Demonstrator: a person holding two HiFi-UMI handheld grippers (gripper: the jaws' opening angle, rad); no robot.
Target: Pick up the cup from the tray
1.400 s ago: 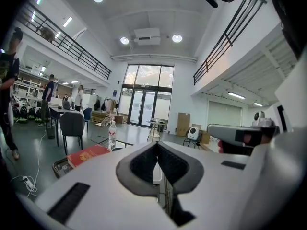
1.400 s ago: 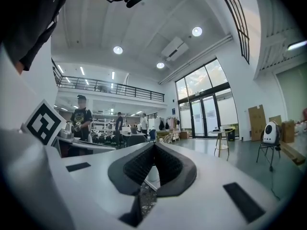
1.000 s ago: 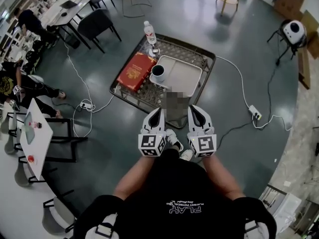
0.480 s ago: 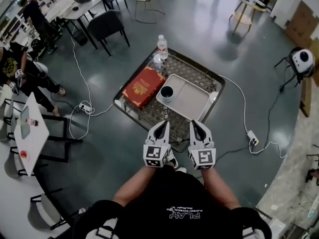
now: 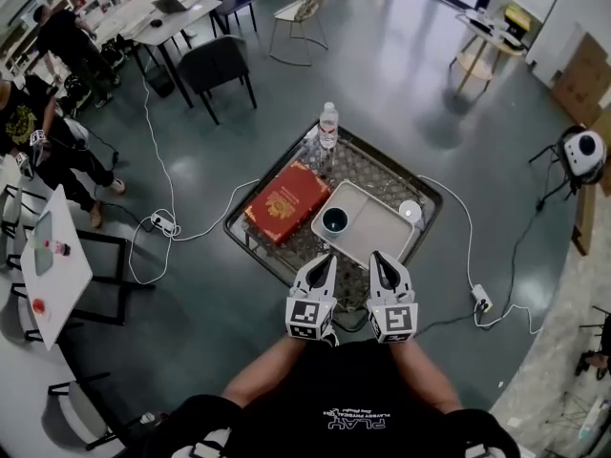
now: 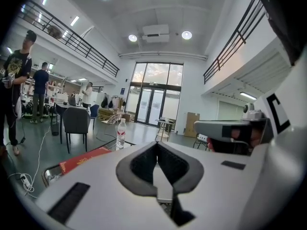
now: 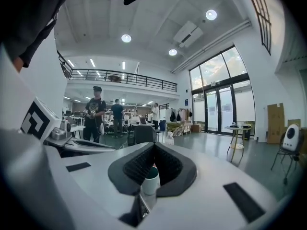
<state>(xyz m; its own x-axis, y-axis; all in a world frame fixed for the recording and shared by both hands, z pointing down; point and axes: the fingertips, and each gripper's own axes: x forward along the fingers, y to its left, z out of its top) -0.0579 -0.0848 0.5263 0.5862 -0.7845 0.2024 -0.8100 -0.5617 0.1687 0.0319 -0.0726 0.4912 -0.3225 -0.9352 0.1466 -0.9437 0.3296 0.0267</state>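
My head camera looks steeply down from high up. Cameras on my left claw (image 5: 323,261) and right claw (image 5: 380,260) look forward, low. All see the bottle (image 5: 327,122).

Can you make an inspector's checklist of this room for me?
Surface: low table with patterned metal top, on shiny grey floor.
Job's things: white cup with dark inside upright on the cream rectangular tray, untouched.
Clutter: flat red box, clear plastic water bottle, small white round thing at the tray's corner.
Tools: left tool and right tool both shut, empty, short of the cup.
Cables: white cables on the floor, with a left power strip and a right power strip.
Surroundings: dark chair, people at desks, white round device on a stand.
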